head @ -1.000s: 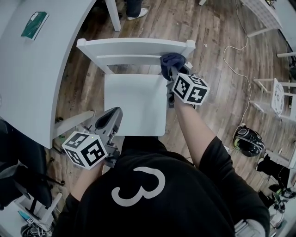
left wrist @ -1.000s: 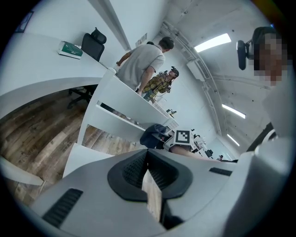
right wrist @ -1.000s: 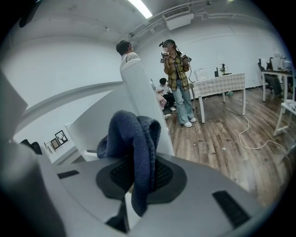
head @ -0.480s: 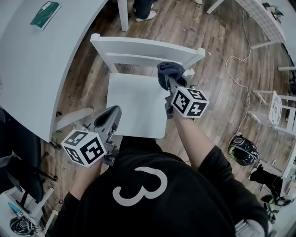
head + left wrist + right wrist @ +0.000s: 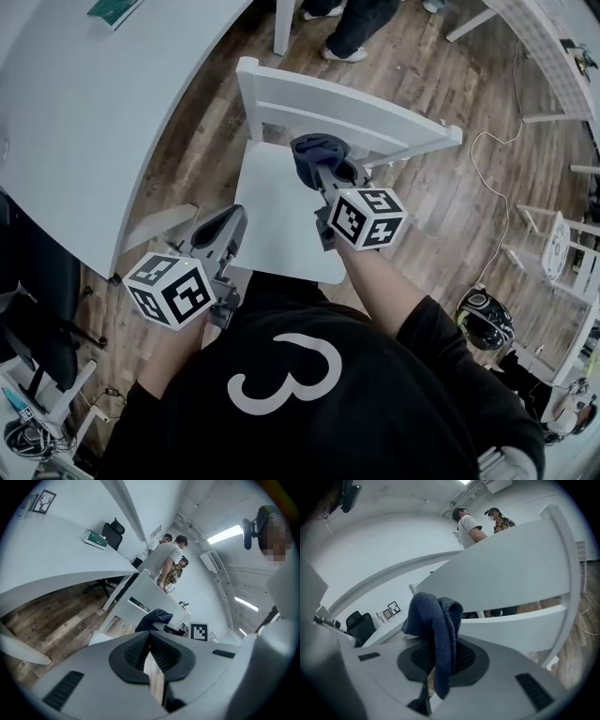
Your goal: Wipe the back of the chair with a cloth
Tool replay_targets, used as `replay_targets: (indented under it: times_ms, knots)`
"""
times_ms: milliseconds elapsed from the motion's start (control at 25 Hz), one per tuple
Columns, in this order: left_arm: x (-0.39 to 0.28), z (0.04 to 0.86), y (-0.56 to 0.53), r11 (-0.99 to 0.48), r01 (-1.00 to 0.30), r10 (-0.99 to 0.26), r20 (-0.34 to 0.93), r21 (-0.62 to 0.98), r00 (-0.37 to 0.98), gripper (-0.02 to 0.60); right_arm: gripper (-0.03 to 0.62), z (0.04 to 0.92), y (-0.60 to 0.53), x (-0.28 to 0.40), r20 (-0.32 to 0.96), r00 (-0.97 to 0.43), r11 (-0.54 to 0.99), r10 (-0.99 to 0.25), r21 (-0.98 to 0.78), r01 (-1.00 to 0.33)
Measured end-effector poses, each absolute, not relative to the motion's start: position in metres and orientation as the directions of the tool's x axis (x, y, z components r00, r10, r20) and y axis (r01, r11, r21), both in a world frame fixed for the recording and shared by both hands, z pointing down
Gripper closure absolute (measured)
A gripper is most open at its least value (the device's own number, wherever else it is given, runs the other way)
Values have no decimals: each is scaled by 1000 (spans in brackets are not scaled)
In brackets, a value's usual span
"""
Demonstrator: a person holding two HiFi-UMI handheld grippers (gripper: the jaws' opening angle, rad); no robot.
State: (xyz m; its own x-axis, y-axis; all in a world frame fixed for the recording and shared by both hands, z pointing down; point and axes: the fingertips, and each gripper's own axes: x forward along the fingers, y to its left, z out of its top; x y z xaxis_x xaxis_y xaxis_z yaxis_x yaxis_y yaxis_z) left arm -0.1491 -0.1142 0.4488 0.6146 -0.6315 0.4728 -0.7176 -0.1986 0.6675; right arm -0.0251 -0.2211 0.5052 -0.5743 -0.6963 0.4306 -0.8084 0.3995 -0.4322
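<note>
Right gripper (image 5: 440,660) is clamped on the dark blue cloth (image 5: 435,618), jaws pinched tight on a fold. The rest of the fabric bunches up over the jaw tips and one tail hangs back toward the camera. So the cloth's long axis runs along the jaws, with its bulk at the leading end.

Straight ahead of that wad is the chair back (image 5: 506,573). The broad top rail sits above and beyond the cloth, and the thinner lower rail (image 5: 520,623) is directly behind it. From overhead the cloth hangs over the far edge of the seat (image 5: 281,225), right up at the lower rail. Whether it is pressing on the rail or just shy of it, I can't tell.

Here is the relation that matters. Both rails run crosswise to the gripper, slanting from the seat's far left corner down toward its far right corner. My read is that any wiping stroke has to travel sideways along that line, not push forward.

Left gripper (image 5: 149,651) has its jaws together on nothing. It is held back at the near left corner of the seat, well clear of the rails, with the white table (image 5: 103,122) off to its left. The right hand is plainly the nearer one and looks like the worker here.
</note>
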Motion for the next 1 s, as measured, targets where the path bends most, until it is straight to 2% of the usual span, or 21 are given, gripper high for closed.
replay_targets:
  times_ms: [440, 1000]
  knots:
    - [-214, 464, -137, -150, -760, -646, 519, 632, 559, 568, 543, 533, -250, -108, 438, -626, 440, -645, -457, -773]
    - [-237, 473, -143, -129, -750, -631, 530, 649, 567, 568, 543, 565, -287, -123, 490, -504, 314, -711, -420, -851]
